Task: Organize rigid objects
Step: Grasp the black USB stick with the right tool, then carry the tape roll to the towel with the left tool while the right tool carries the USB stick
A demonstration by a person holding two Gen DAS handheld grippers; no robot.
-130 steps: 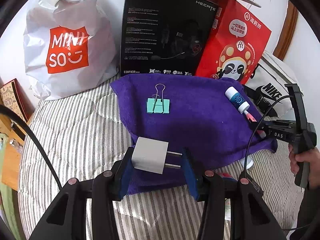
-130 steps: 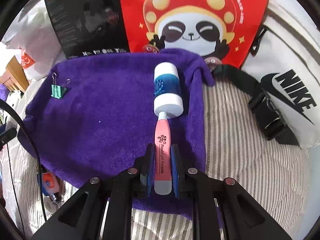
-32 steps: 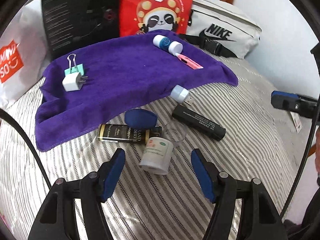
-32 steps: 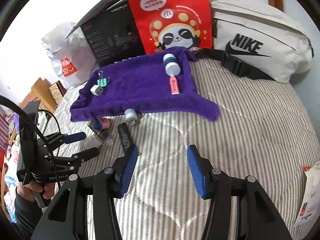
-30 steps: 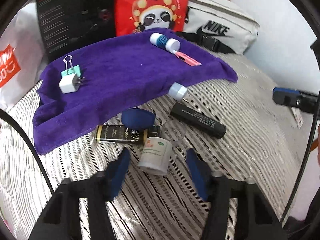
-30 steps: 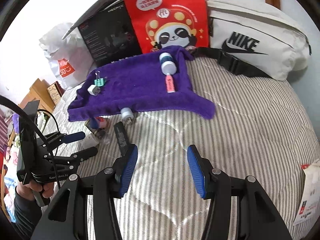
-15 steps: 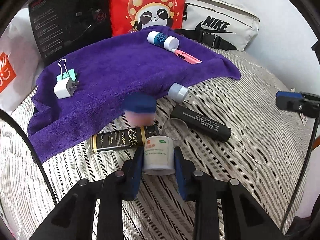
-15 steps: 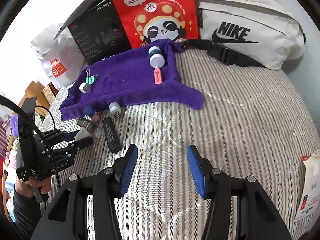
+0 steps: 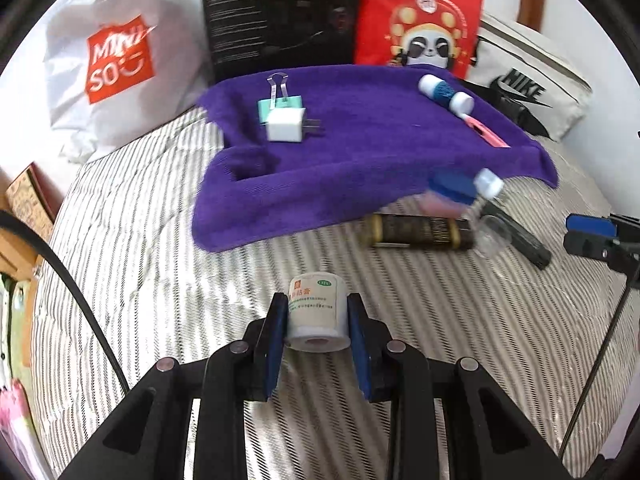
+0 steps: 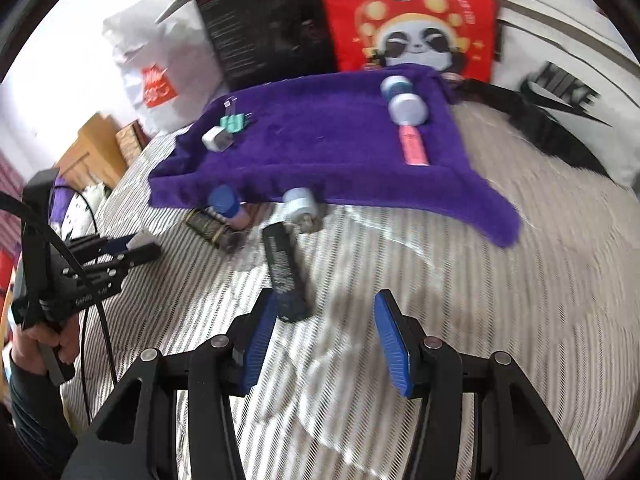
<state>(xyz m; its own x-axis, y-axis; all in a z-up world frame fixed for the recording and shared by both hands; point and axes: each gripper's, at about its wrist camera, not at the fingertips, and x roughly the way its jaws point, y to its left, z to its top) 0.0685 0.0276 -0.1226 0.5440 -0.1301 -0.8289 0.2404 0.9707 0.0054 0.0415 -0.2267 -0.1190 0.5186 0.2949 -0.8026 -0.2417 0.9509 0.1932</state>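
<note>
My left gripper (image 9: 317, 309) is shut on a white labelled roll (image 9: 316, 312), held over the striped bedcover to the left of the loose items. A purple towel (image 9: 360, 152) carries a white charger plug (image 9: 285, 125), a green binder clip (image 9: 280, 104) and a blue-and-white bottle with a pink handle (image 10: 404, 104). In front of the towel lie a blue-capped pink item (image 10: 228, 204), a gold-and-black tube (image 9: 416, 232), a white-capped piece (image 10: 300, 204) and a black tube (image 10: 284, 268). My right gripper (image 10: 325, 304) is open, its left finger next to the black tube's near end.
A white MINISO bag (image 9: 116, 60), a black box (image 9: 280, 12), a red panda bag (image 9: 424, 20) and a white Nike bag (image 9: 528, 88) stand behind the towel. Wooden furniture (image 10: 92, 144) is off the bed's left side. A hand holds the left gripper's handle (image 10: 44, 340).
The left gripper's jaws shut on the white roll and carried it left, away from the other items. The right gripper came lower and closer to the black tube.
</note>
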